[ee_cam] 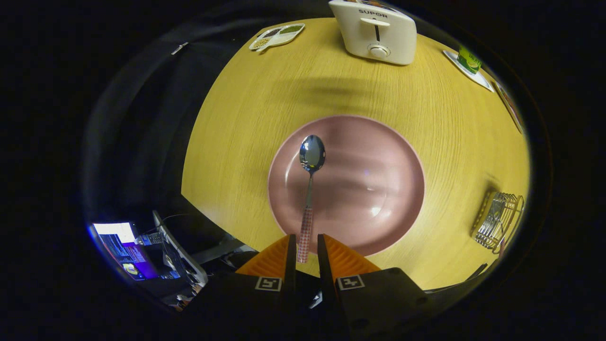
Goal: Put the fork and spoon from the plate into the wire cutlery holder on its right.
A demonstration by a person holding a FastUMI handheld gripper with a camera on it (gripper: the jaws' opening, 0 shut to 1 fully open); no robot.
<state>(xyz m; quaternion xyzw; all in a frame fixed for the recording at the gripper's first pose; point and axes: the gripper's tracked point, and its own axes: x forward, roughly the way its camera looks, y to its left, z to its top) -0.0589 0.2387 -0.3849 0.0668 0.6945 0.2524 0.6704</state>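
While the tool (pixel 306 248) hangs above the near rim of the round, glossy pink plate (pixel 364 189), its two fingers stand narrowly apart with the patterned pink-and-white handle of the shiny metal spoon (pixel 310 189) between them; whether both fingers actually press on the handle cannot be told, since a thin gap seems to show on each side. The spoon runs straight ahead from the fingers, its polished bowl lying over the left-centre of the plate, well inside the rim. The rest of the plate is bare on the right of the spoon. The plate sits on a pale yellow wood-grain tabletop (pixel 246 142), with a broad band of open surface all around it. To the right of the plate, well apart from it and near the tabletop's right edge, stands the wire cutlery holder (pixel 499 220) of silvery metal, with clear tabletop between it and the plate. Beyond the plate, at the far edge, sits a white toaster (pixel 376 33); to its left lies a white divided tray (pixel 277 36) holding small portions, and to its right a green container (pixel 468 59) on a white dish. The tabletop's left edge drops off to dark cloth, and below it near the fingers a lit screen (pixel 124 248) glows.
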